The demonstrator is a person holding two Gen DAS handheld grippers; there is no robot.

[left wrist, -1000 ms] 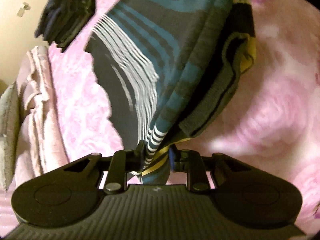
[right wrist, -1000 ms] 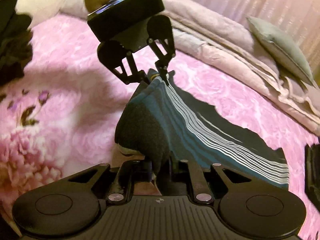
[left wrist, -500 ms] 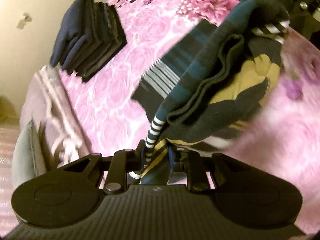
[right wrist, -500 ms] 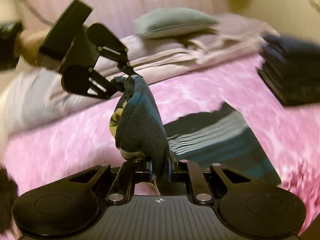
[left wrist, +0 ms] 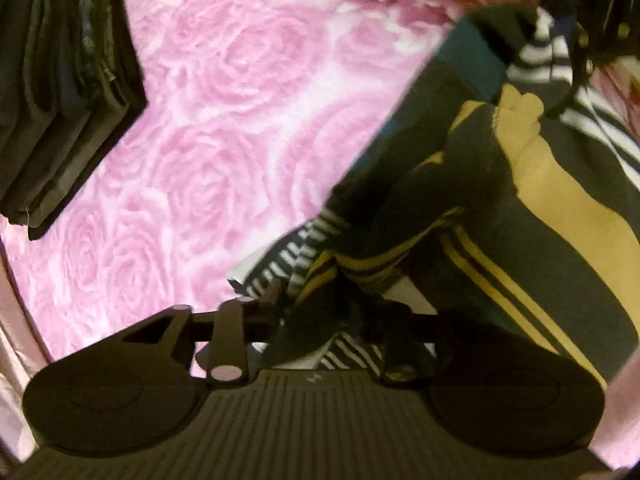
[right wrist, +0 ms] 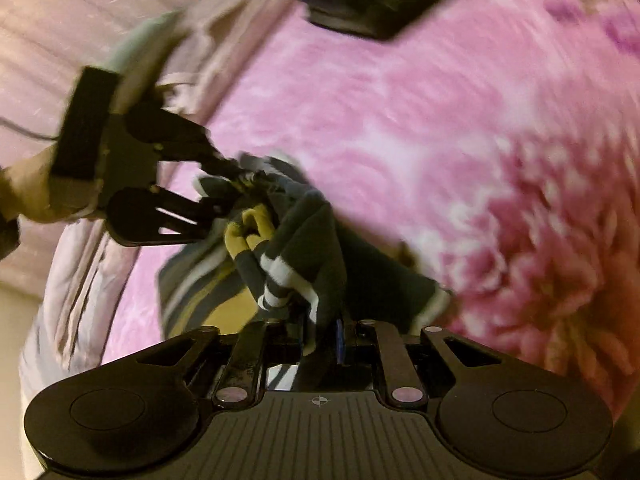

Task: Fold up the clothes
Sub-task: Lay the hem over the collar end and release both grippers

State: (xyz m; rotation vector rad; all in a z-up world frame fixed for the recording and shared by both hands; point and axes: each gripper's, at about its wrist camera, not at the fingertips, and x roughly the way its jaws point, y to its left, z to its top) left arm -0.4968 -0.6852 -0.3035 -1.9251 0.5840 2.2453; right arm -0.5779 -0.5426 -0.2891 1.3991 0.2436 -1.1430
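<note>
Left wrist view: the left gripper (left wrist: pixel 320 312) is clamping a bunched edge of the striped garment (left wrist: pixel 460 184), which is spreading right over the pink floral bedspread (left wrist: pixel 224 112); a stack of dark folded clothes (left wrist: pixel 60 92) is lying at upper left.

Right wrist view: the right gripper (right wrist: pixel 320 332) is pinching the striped garment (right wrist: pixel 304 248) between closed fingers, while the left gripper (right wrist: pixel 230 192) is gripping its far end above the bedspread (right wrist: pixel 420 128).

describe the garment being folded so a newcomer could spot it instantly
Start from the pink rose-print bedspread. A stack of plain dark folded clothes sits at one edge; the striped garment is pinched between the left gripper and right gripper. Only it has teal, white and mustard stripes.
</note>
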